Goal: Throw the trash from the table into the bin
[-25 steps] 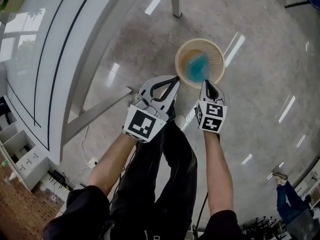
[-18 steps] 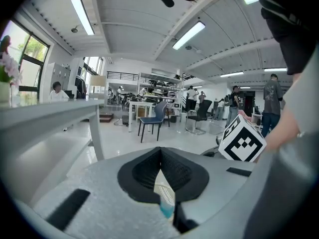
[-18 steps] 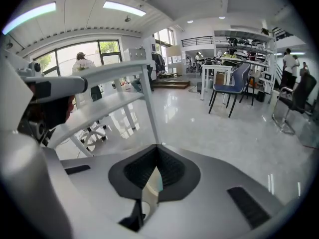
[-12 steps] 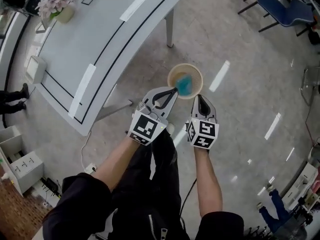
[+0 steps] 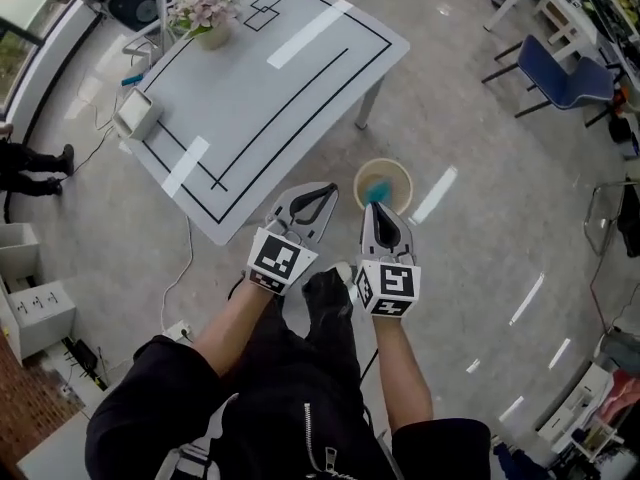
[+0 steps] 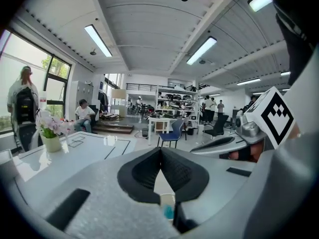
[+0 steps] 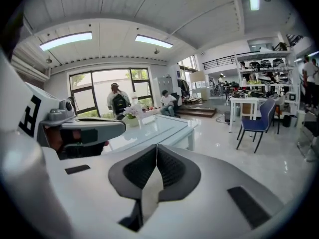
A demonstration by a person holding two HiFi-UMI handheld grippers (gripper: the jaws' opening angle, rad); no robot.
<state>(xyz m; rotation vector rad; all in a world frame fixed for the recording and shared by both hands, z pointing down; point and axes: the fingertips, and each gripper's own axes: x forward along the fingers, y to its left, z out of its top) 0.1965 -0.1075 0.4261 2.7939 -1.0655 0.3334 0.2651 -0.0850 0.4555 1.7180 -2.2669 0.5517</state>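
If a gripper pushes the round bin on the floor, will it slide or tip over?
Probably it slides: the bin stands on a glossy floor and looks like a light basket. A high push might tip it, since only a blue scrap weighs it down.

no readable text, labels or signs

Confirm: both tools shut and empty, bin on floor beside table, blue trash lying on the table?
Wrong on the trash: head view shows the blue trash inside the bin, not on the table. The rest holds: left tool and right tool shut, empty.
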